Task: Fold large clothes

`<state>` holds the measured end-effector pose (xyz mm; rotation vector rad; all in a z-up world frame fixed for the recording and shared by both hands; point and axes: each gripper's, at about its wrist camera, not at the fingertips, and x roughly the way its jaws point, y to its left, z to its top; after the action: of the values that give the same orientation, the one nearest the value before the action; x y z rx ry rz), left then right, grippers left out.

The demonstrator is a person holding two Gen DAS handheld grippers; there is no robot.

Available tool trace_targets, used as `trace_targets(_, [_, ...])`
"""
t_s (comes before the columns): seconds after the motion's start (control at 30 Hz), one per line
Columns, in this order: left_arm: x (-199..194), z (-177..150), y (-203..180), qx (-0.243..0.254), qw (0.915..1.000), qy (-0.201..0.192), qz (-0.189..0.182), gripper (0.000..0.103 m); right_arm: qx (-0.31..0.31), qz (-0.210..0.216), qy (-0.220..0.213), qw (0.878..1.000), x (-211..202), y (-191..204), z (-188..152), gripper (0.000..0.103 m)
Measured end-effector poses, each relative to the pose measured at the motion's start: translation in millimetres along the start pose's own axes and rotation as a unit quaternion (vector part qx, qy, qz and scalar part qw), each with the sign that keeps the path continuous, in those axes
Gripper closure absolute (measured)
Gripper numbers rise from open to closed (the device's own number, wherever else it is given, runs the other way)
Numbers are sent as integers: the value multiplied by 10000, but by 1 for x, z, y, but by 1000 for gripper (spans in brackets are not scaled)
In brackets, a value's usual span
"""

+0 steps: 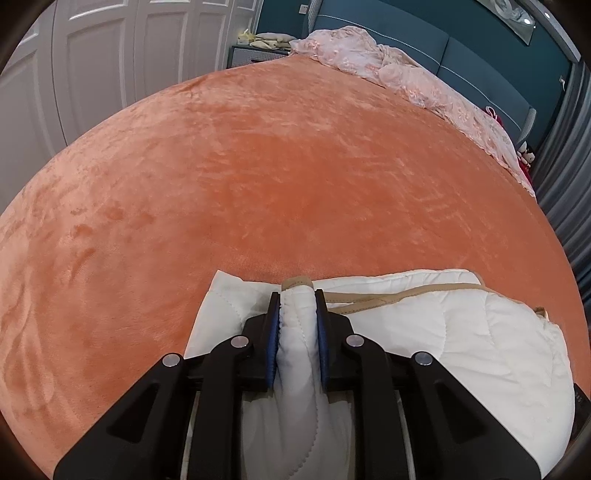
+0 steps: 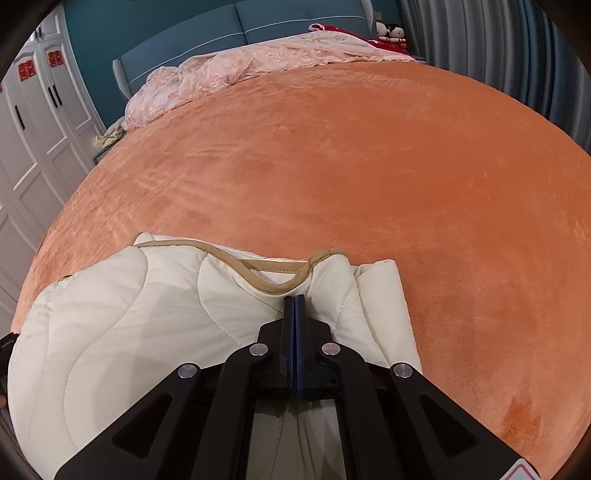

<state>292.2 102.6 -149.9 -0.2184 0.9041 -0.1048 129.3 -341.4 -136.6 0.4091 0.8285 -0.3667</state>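
Observation:
A white quilted garment with tan trim (image 1: 461, 332) lies bunched at the near edge of an orange bed cover (image 1: 258, 184). My left gripper (image 1: 297, 295) is shut on a thick fold of its left end, and the trimmed edge sticks out past the pads. In the right wrist view the same garment (image 2: 129, 314) spreads to the left. My right gripper (image 2: 294, 300) is shut with its pads together, on a thin layer of the garment's right end just below the tan trim.
The orange bed cover (image 2: 406, 184) stretches far ahead. A pink lace cover (image 1: 424, 85) is heaped along the blue headboard (image 2: 240, 26). White wardrobe doors (image 1: 110, 55) stand at the left and grey curtains (image 2: 517, 55) at the right.

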Motion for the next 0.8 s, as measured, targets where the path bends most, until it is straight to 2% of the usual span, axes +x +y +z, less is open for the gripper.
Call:
trace_targets(0.1, [-4,4,1,-33,9999,121,13,84,73,50,50,9999,-5,-3,3,103])
trace_targets(0.17, [-17,13,-1,27,9994,192,295,76,212,8,91,9997,-15,-6,12,101])
trace_targets(0.2, [-30,16,-2,72,9988,114,464,64,357,-54,-64,9993,-33,-9,18,96])
trace_targets(0.23, [-43,19,-2,112,9980,-9,625,56,466,-118,-269,9985,-47,-12,22,86])
trace_targets(0.27, [-57,22,-3,180,9968,-181,755,46,548,-145,-447,9974,-59,-13,25,70])
trace_targets(0.33, [-87,31,-7,367,9946,-486,845,46,670,2,-813,9944,-87,-11,33,58])
trace_targets(0.4, [-106,40,-22,537,9955,-545,559,46,420,402,-798,9951,-100,13,44,58])
trace_targets(0.47, [-110,43,-44,669,9968,-398,176,46,20,815,-464,9956,-94,48,47,54])
trace_targets(0.57, [-94,36,-90,958,9941,91,-498,46,-496,1428,223,9883,-68,104,39,54])
trace_targets(0.63, [-73,23,-119,1224,9895,404,-656,46,-754,1506,486,9845,-51,129,31,54])
trace_targets(0.7, [-52,8,-140,1444,9852,597,-703,46,-1058,1482,731,9806,-31,147,23,60])
trace_targets(0.77, [-36,-1,-149,1474,9830,772,-780,46,-1152,1476,968,9775,-13,154,16,79])
trace_targets(0.8, [-27,-7,-151,1461,9825,853,-785,46,-1203,1400,1083,9768,-2,154,11,83])
